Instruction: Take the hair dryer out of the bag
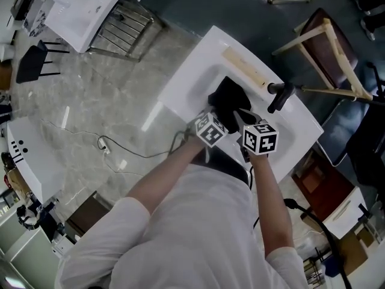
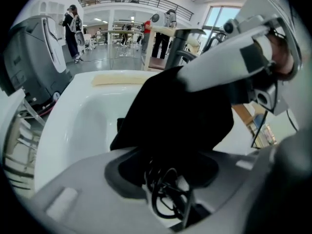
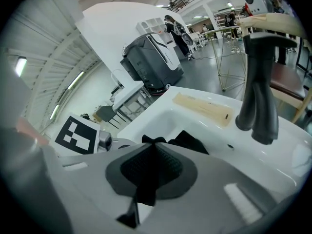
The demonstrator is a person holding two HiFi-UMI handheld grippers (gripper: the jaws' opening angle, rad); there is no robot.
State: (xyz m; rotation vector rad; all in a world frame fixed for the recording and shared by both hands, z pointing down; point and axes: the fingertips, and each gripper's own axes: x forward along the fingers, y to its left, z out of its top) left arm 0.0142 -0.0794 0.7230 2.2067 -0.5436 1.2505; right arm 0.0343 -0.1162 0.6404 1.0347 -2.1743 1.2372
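Observation:
A black bag (image 1: pixel 227 100) sits in the white sink basin (image 1: pixel 198 65). My right gripper (image 1: pixel 245 124) is shut on a fold of the bag's cloth, which shows pinched between its jaws (image 3: pixel 147 174), and it holds the bag (image 2: pixel 175 116) lifted. My left gripper (image 1: pixel 218 123) is at the bag's near side with its jaws open. A coil of black cord (image 2: pixel 168 196) lies between them at the bag's lower opening. The hair dryer's body is hidden in the bag.
A black faucet (image 1: pixel 280 95) stands at the basin's right rim, close over my right gripper (image 3: pixel 258 96). A beige strip (image 1: pixel 246 68) lies on the far rim. A wooden chair (image 1: pixel 331 53), a metal rack (image 1: pixel 123 26) and a floor cable (image 1: pixel 108 146) surround the sink.

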